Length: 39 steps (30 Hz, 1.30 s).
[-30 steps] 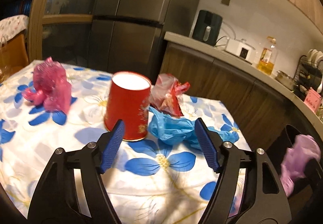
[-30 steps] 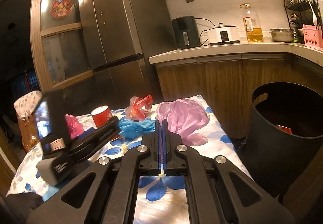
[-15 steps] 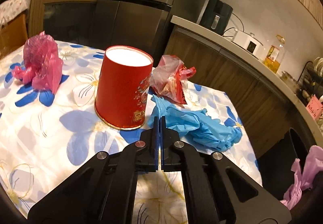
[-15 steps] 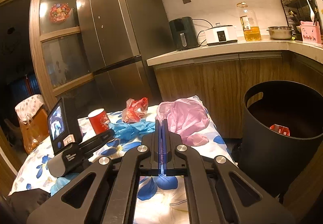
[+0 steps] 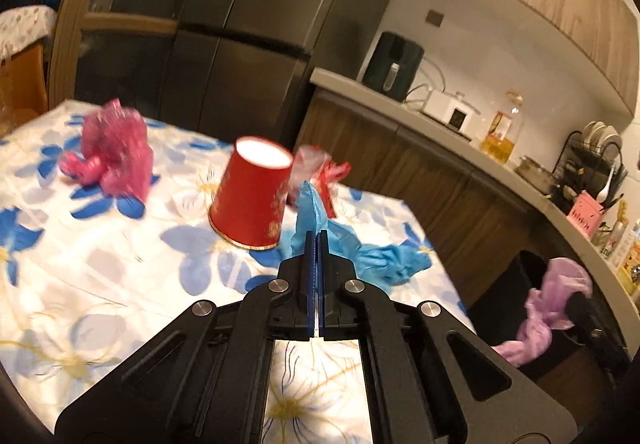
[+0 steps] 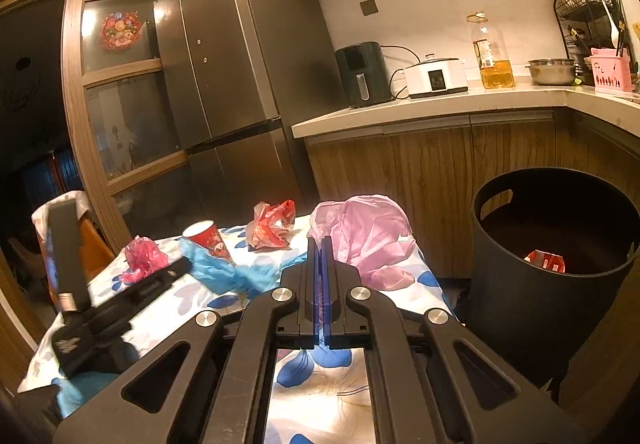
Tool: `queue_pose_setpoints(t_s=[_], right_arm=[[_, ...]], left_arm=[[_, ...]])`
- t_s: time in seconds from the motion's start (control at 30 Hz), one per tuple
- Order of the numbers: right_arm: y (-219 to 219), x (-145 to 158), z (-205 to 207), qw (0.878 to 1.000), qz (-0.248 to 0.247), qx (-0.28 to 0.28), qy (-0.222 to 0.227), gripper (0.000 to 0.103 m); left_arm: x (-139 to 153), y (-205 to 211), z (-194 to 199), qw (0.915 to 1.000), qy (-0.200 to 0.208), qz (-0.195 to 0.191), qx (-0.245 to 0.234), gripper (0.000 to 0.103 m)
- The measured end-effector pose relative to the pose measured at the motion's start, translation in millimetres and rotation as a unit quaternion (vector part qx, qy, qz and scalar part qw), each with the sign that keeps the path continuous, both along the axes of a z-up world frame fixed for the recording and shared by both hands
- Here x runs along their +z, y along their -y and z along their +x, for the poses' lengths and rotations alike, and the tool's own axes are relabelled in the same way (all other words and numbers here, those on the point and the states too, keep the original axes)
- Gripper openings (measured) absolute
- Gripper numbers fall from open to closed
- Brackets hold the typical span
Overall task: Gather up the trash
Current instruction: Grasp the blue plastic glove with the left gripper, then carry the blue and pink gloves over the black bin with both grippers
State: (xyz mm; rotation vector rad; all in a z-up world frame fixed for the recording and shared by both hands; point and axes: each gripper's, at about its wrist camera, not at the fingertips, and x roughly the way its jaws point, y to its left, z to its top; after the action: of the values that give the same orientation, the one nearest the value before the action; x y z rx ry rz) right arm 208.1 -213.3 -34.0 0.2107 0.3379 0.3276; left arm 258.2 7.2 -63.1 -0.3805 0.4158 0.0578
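My left gripper (image 5: pixel 316 240) is shut on the crumpled blue plastic bag (image 5: pixel 376 258) and lifts one end of it off the flowered table. An upside-down red paper cup (image 5: pixel 252 199) stands just left of the bag. A red plastic bag (image 5: pixel 320 171) lies behind it and a magenta bag (image 5: pixel 116 151) at the far left. My right gripper (image 6: pixel 320 244) is shut on the pale purple plastic bag (image 6: pixel 368 232), held near the table's right edge. The black trash bin (image 6: pixel 556 264) stands to the right with a red wrapper (image 6: pixel 546 260) inside.
The table with its blue-flower cloth (image 5: pixel 100 264) fills the foreground. A wooden counter (image 6: pixel 440 107) runs behind with an air fryer, cooker, oil bottle and dish rack. A dark fridge (image 6: pixel 232 83) stands at the back. A chair (image 6: pixel 92 248) is at the table's far left.
My left gripper has shut on the blue bag and pulled its end up and back. My right gripper has stayed shut on the purple bag and moved a little toward the bin.
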Motion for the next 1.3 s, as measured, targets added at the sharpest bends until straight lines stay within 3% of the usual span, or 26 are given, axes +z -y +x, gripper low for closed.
queue_pose_setpoints(t_s=[0.4,0.9,1.13,1.3], right_arm=[[10.4,22.8,-21.1,1.0,0.002,-0.002,0.03,0.002],[61.8,44.4,-30.8,0.996,-0.003,-0.063,0.058,0.002],[102.1,54.8,-25.1,0.991,-0.007,-0.115,0.068,0.002],[132.2,59.5,-20.5,0.985,-0.008,-0.154,0.074,0.002]], left_arm=[[56.2,7.5,-50.1,0.9969,0.066,0.025,-0.036,0.0],[82.8,83.5,-36.2,0.9882,0.09,0.038,-0.118,0.0],[98.7,145.6,-12.8,0.9756,0.109,0.045,-0.185,0.0],[108.2,200.3,4.1,0.9615,0.127,0.059,-0.237,0.0]])
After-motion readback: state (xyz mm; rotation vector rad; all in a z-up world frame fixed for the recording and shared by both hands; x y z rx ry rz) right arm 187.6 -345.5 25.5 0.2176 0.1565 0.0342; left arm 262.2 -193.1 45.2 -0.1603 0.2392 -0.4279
